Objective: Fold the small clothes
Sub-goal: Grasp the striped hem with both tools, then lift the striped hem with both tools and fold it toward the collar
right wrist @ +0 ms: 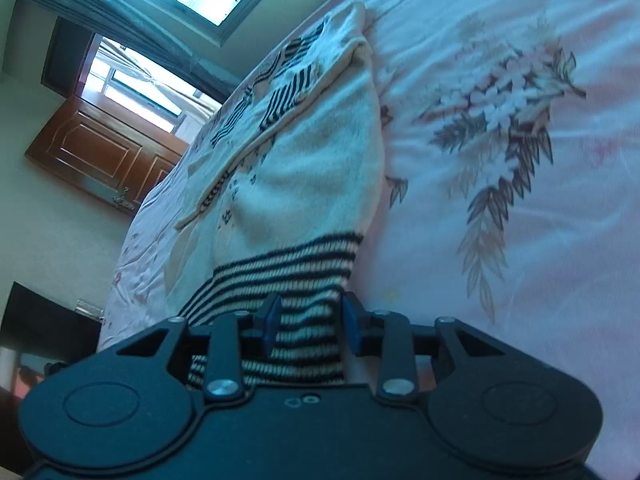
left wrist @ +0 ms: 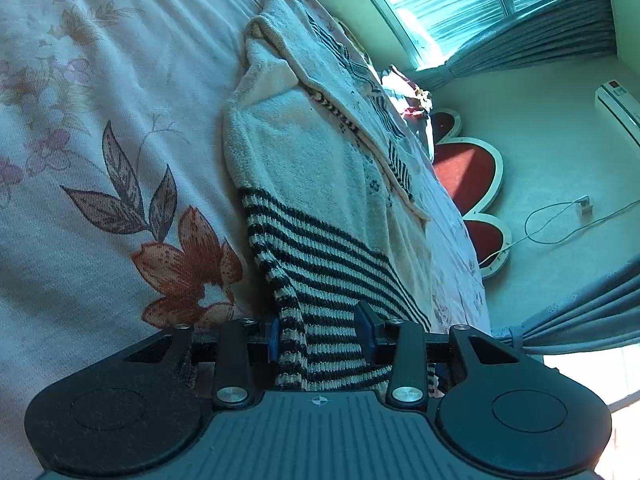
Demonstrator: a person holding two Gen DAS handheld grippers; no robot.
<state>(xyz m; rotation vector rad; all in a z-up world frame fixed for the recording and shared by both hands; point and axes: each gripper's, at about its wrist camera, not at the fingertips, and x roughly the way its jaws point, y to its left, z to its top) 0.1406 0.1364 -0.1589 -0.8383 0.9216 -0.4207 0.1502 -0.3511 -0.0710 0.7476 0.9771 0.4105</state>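
A cream knitted sweater (left wrist: 304, 152) with a black-and-cream striped hem (left wrist: 320, 256) lies stretched out on a floral bedsheet (left wrist: 100, 120). My left gripper (left wrist: 322, 336) is at the near end of the hem, its blue pads pressed against the striped knit from both sides. In the right wrist view the same sweater (right wrist: 320, 176) runs away from me across the bedsheet (right wrist: 500, 160). There my right gripper (right wrist: 310, 330) is closed on the other part of the striped hem (right wrist: 288, 264), with the knit bunched between its pads. The sleeves are folded over the body.
A red and white headboard (left wrist: 468, 172) and a small pile of clothes (left wrist: 412, 96) lie beyond the sweater. A window (left wrist: 460, 0), curtains (left wrist: 532, 44) and a wall air conditioner (left wrist: 618, 108) stand behind. A wooden door (right wrist: 104, 152) and dark furniture (right wrist: 44, 324) sit beside the bed.
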